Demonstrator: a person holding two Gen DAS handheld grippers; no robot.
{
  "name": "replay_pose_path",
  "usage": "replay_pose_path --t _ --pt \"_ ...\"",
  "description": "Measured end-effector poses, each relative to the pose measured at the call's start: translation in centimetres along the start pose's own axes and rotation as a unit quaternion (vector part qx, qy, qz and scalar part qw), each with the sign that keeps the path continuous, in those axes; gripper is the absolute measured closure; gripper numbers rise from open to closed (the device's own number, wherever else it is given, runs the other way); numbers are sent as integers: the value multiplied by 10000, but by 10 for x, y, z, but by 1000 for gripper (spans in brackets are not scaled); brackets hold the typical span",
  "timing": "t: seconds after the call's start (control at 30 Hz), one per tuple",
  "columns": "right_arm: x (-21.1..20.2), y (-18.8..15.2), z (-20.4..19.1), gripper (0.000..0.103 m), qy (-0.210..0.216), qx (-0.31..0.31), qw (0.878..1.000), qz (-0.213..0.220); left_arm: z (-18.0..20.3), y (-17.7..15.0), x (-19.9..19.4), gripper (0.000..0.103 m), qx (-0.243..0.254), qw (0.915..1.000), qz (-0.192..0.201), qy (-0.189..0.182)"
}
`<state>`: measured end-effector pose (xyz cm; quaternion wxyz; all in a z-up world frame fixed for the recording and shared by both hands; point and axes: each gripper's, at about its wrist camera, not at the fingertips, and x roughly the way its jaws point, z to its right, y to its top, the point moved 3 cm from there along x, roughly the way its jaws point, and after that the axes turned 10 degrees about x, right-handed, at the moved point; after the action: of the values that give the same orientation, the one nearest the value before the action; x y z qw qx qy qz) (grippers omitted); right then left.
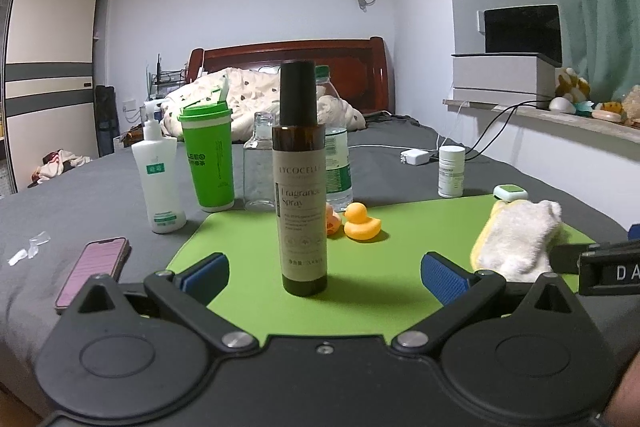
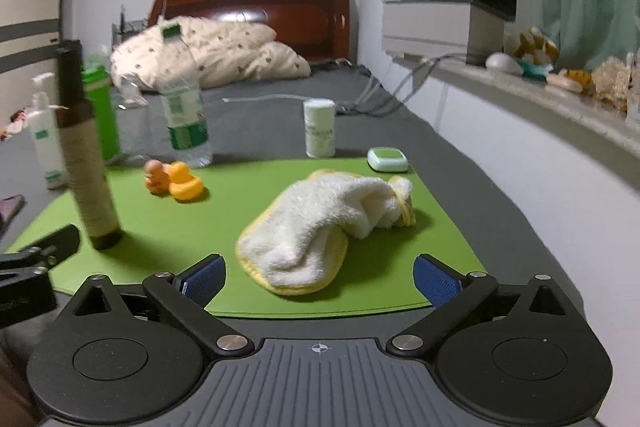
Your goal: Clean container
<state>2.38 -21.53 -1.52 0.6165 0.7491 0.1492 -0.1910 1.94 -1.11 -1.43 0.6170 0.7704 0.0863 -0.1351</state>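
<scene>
A brown fragrance spray bottle [image 1: 301, 183] with a black cap stands upright on the green mat [image 1: 392, 291]. My left gripper [image 1: 325, 277] is open, its blue pads wide apart on either side of the bottle's base and not touching it. A crumpled white cloth with a yellow edge [image 2: 320, 227] lies on the mat [image 2: 168, 239]. My right gripper [image 2: 318, 279] is open just in front of the cloth, nothing between its pads. The bottle [image 2: 86, 155] stands at the left in the right wrist view. The cloth [image 1: 516, 237] shows at the right in the left wrist view.
Behind the mat stand a white pump bottle [image 1: 159, 171], a green cup [image 1: 208, 155], a clear glass bottle [image 1: 260, 163], a water bottle [image 2: 182, 103] and a white jar [image 2: 319, 129]. Two rubber ducks [image 2: 174, 181] and a small green-white box [image 2: 387, 159] sit on the mat. A phone [image 1: 94, 271] lies left.
</scene>
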Motion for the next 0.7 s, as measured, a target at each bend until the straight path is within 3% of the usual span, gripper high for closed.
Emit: replay_pose_path --t 0.27,0.7 --pt "-43 -3 -8 2 101 99 9991 389 -2 -1 -29 0 -30 10000 -28 9" --pt "-73 -14 -14 2 206 7 9989 416 -5 -2 -55 0 -167 9998 -105 -73"
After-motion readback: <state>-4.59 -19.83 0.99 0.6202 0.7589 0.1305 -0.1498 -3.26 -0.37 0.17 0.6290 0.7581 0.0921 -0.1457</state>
